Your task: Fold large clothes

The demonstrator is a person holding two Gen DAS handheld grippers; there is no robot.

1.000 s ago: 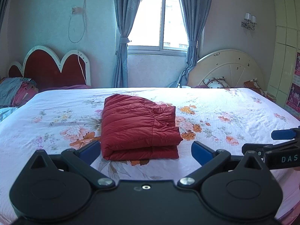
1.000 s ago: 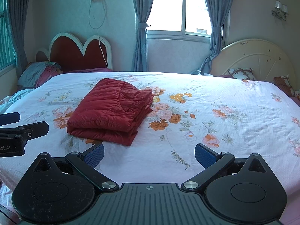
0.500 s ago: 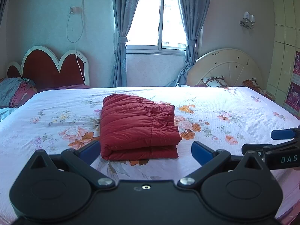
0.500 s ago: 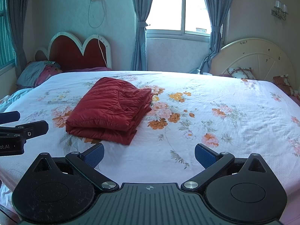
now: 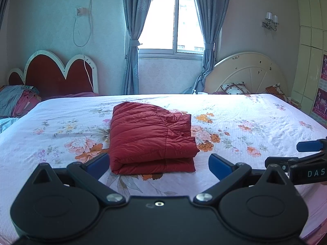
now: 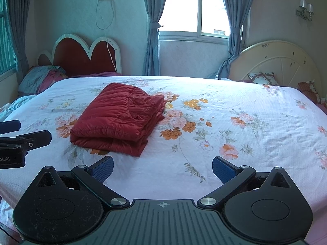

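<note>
A red quilted jacket (image 5: 151,138) lies folded into a thick rectangle on the floral bed sheet (image 5: 255,126). It also shows in the right wrist view (image 6: 120,120), left of centre. My left gripper (image 5: 159,165) is open and empty, just short of the jacket's near edge. My right gripper (image 6: 162,167) is open and empty above the sheet, to the right of the jacket. Each gripper shows at the side of the other's view, the right one (image 5: 306,159) and the left one (image 6: 18,136).
A red heart-shaped headboard (image 5: 55,75) and a pile of bedding (image 5: 16,102) stand at the far left. A cream round headboard (image 5: 249,73) with cushions is at the far right. A curtained window (image 5: 175,20) is behind the bed. Wardrobe doors (image 5: 310,61) are at the right.
Both views have shifted slightly, with the jacket a touch lower and nearer in frame. The jacket has not moved on the bed and both grippers stay open.
</note>
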